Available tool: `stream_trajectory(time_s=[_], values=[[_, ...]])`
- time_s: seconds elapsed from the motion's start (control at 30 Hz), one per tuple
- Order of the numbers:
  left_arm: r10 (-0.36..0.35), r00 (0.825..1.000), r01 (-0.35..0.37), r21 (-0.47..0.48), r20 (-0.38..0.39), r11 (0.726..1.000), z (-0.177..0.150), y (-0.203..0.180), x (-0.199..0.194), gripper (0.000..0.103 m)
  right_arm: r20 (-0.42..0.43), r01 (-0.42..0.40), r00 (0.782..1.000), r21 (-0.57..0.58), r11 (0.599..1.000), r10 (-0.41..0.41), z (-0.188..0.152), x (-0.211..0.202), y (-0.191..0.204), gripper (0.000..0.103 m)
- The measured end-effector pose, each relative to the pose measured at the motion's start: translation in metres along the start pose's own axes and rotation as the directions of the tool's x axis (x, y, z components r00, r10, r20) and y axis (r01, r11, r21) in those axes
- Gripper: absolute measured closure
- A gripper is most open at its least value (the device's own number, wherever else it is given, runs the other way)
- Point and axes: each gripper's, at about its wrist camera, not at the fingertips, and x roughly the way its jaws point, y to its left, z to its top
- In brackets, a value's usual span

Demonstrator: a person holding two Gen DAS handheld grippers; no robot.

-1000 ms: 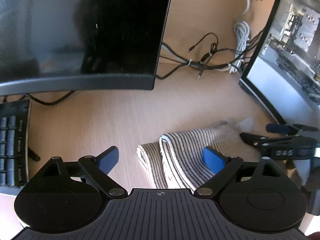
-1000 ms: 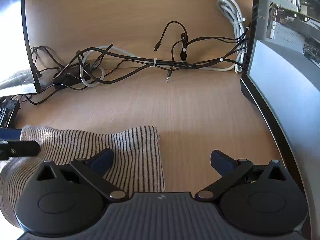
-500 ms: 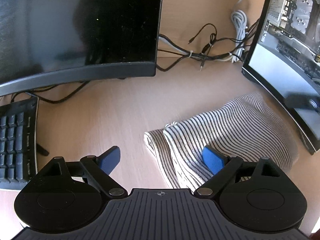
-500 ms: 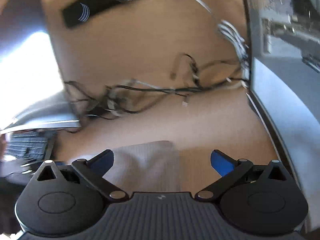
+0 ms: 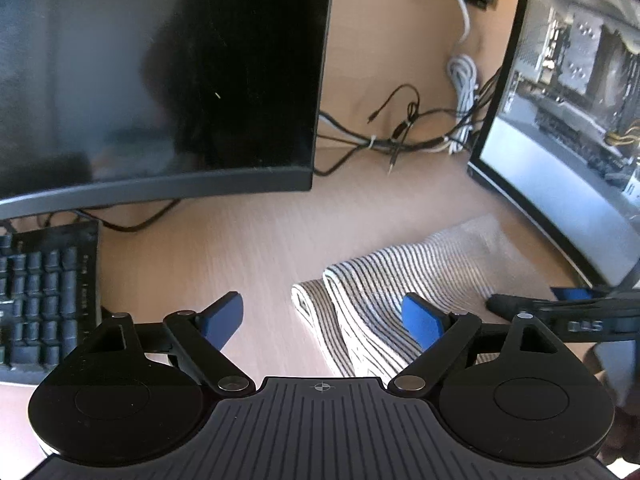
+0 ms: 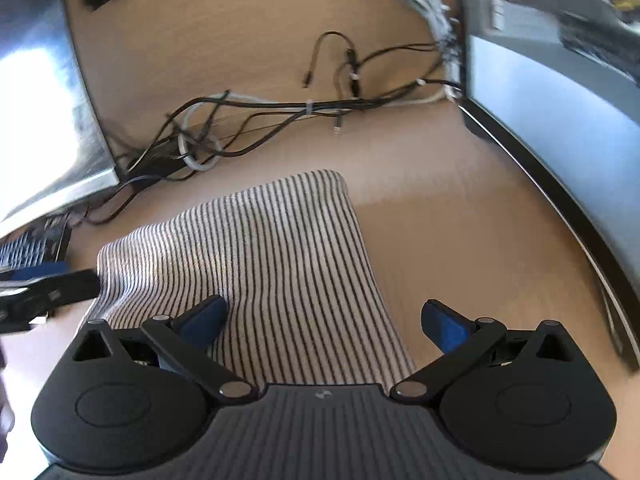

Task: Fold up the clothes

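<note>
Since the earlier frames, both of my views are showing more of the striped garment [image 6: 256,264]: it is now filling the middle of the right wrist view, and the right gripper [image 5: 560,312] is reaching into the right edge of the left wrist view again, where half a second ago it was gone.

I am seeing the garment lying on the wooden desk [image 5: 240,240], between the dark monitor [image 5: 160,80] on the left and the glass-sided computer case [image 5: 568,128] on the right. It is already doubled over, with 2 rolled edges facing the left gripper [image 5: 322,318].

The left gripper's jaws are spread wide and just starting to close; only its right-side pad is overlapping the cloth, and nothing is pinched. In its own view the right gripper [image 6: 322,322] is also standing wide and released, hovering over the garment's near end with the left-side pad above the stripes.

My judgement on the risks: if I am closing on these rolled edges, I could be catching only the top layer, so the fold would be peeling apart on the lift. Dragging the cloth toward the back could be snagging the loose cables [image 6: 280,108]. The case is standing close beside the garment, so a wide sweep to the right could be knocking a finger against it.
</note>
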Motion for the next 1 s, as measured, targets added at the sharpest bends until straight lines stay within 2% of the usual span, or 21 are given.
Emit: stream_trajectory(time_s=[0.07,0.17,0.2,0.3,0.37,0.4,0.47,0.53,0.63,0.73,0.83,1.0], values=[[-0.012,1.000,0.012,-0.012,0.012,1.000,0.001,0.001,-0.014,0.012,0.028,0.043,0.999,0.022,0.999,-0.043,-0.007,-0.003,0.006,0.000],[-0.117,0.993,0.118,-0.035,0.027,0.992,0.000,0.000,-0.038,0.007,0.073,0.111,0.991,0.021,0.994,-0.112,-0.014,-0.008,0.017,0.000],[-0.138,0.990,0.138,-0.022,0.010,0.990,-0.005,-0.005,-0.036,0.007,0.081,0.124,0.989,0.025,0.992,-0.126,-0.015,-0.009,0.019,0.000],[-0.195,0.980,0.196,0.018,-0.042,0.980,-0.019,-0.017,-0.031,0.007,0.066,0.100,0.992,0.062,0.993,-0.104,-0.010,-0.010,0.012,0.000],[-0.154,0.985,0.159,0.054,-0.080,0.986,-0.029,-0.021,-0.014,0.011,0.053,0.067,0.996,0.096,0.993,-0.072,-0.004,-0.017,0.003,0.000],[-0.133,0.986,0.140,0.072,-0.098,0.987,-0.034,-0.022,-0.006,0.009,0.057,0.065,0.996,0.099,0.993,-0.071,-0.002,-0.022,0.000,0.000],[-0.141,0.985,0.146,0.047,-0.097,0.988,-0.039,-0.014,0.002,0.007,0.087,0.125,0.988,0.052,0.991,-0.129,-0.003,-0.035,0.000,0.000],[-0.146,0.984,0.150,0.036,-0.099,0.988,-0.037,-0.007,0.009,0.005,0.079,0.197,0.978,-0.013,0.980,-0.195,-0.009,-0.035,0.002,0.000],[-0.135,0.986,0.140,0.046,-0.095,0.989,-0.033,-0.003,0.016,0.004,0.044,0.232,0.972,-0.036,0.972,-0.230,-0.014,-0.021,0.002,0.000],[-0.098,0.992,0.102,0.042,-0.082,0.994,-0.031,0.004,0.017,0.004,0.023,0.221,0.975,-0.024,0.975,-0.220,-0.012,-0.013,0.002,0.000],[-0.088,0.994,0.087,-0.006,-0.069,0.996,-0.026,0.012,0.018,0.004,0.021,0.188,0.982,-0.042,0.981,-0.187,-0.007,-0.008,0.000,0.000],[-0.079,0.997,0.080,-0.085,0.012,0.993,-0.030,0.011,-0.017,0.004,0.083,0.110,0.991,-0.020,0.994,-0.108,0.000,-0.027,-0.011,0.000]])
